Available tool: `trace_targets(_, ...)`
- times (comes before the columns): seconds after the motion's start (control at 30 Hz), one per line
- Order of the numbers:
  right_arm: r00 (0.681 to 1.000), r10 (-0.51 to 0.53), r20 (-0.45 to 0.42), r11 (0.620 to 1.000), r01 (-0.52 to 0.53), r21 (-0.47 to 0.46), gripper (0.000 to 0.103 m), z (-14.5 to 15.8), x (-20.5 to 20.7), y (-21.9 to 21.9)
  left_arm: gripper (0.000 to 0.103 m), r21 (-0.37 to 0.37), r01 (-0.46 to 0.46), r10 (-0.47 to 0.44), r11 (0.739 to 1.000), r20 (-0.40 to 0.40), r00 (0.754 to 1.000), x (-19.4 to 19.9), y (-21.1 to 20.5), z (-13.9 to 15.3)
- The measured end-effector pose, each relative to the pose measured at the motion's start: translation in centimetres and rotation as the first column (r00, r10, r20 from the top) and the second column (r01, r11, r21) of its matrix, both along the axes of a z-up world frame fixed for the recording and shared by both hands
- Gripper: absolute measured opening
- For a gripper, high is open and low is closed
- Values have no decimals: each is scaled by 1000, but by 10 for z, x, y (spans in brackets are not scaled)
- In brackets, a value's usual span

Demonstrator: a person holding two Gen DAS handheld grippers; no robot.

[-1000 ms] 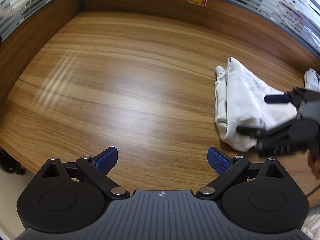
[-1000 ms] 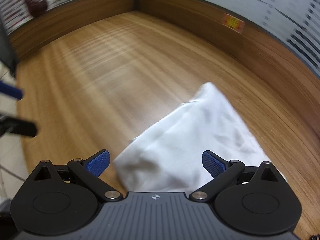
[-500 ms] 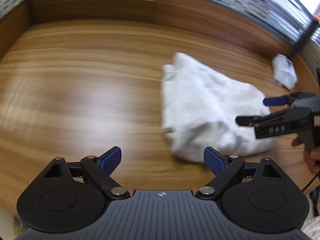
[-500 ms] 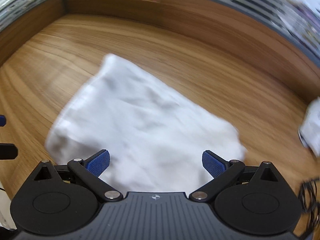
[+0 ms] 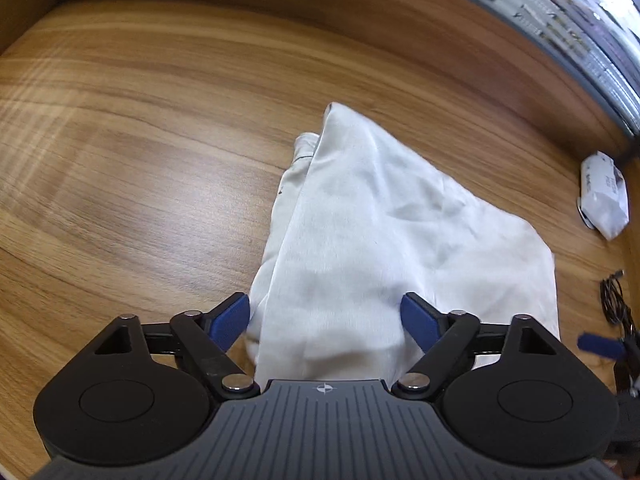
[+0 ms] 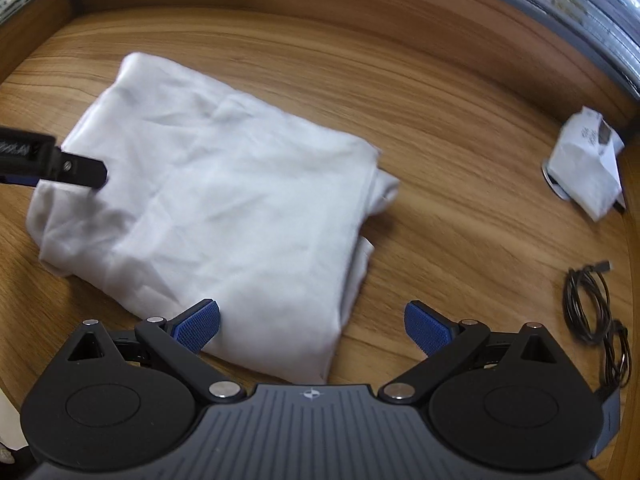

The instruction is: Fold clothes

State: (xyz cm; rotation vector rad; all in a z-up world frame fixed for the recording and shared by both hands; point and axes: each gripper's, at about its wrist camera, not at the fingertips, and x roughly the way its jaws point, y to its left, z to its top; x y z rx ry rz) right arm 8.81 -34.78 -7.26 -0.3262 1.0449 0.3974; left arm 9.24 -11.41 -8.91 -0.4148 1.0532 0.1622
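White garment (image 5: 384, 232), folded into a rough rectangle, lies flat on the wooden tabletop (image 5: 140, 152), toward the right half of it and closer to the near edge than to the raised wooden back wall. Several layers show along its left side in the left wrist view; a narrower under-layer sticks out past the top fold there. Surface lightly creased.

Left gripper (image 5: 326, 318): pointed steeply down over the garment's near left corner. Jaws closing, not yet pressing; the cloth sits between the blue pads (image 5: 230, 320), the left pad right at the cloth's folded edge, the right pad over the cloth. In the right wrist view one of its black fingers reaches in from the left edge over the garment's left side.

Right gripper (image 6: 314, 326): jaws spread, nothing gripped. It hangs over the garment's near right corner; the left blue pad is above cloth, the right pad above bare wood just beside the cloth's right edge. Its blue fingertip shows at the right edge of the left wrist view.

Near the tabletop's right edge: a crumpled white packet (image 6: 586, 164) by the far right corner, well apart from the garment; a coiled black cable (image 6: 596, 304) closer to the near edge.
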Motion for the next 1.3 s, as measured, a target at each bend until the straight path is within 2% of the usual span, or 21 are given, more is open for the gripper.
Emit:
trace_targets(0.1, 1000, -12, 7, 1000, 12, -1, 101, 3, 0, -5, 69, 10, -1, 2, 1000, -14, 1000, 2, -1, -5)
trace_targets(0.4, 999, -34, 15, 999, 33, 19, 101, 5, 6, -5, 66, 61, 17, -16, 998, -24, 1000, 5, -10, -12)
trace_targets(0.5, 999, -35, 13, 999, 35, 27, 101, 7, 6, -7, 56, 100, 37, -35, 994, -23, 999, 2, -15, -11)
trace_targets(0.57, 999, -35, 13, 999, 35, 38, 101, 8, 6, -7, 45, 119, 49, -47, 992, -21, 999, -1, -16, -8)
trace_targets(0.67, 999, -45, 0, 997, 45, 63, 101, 8, 9, -8, 40, 124, 77, -73, 989, -39, 997, -2, -14, -5)
trace_targets(0.8, 998, -59, -21, 992, 61, 114, 101, 8, 16, -10, 39, 148, 112, -101, 983, -81, 992, -7, -11, -2)
trace_targets(1.0, 997, -49, -59, 976, 60, 207, 101, 6, 21, -10, 40, 255, 173, -139, 951, -144, 980, -28, 1, 2)
trace_targets(1.2, 991, -2, -132, 951, 42, 305, 101, -6, 12, 3, 40, 255, 180, -136, 950, -182, 974, -45, 17, 4)
trace_targets(1.3, 989, 27, -143, 949, 20, 315, 94, -12, 6, 15, 42, 238, 168, -124, 957, -192, 974, -49, 25, 7)
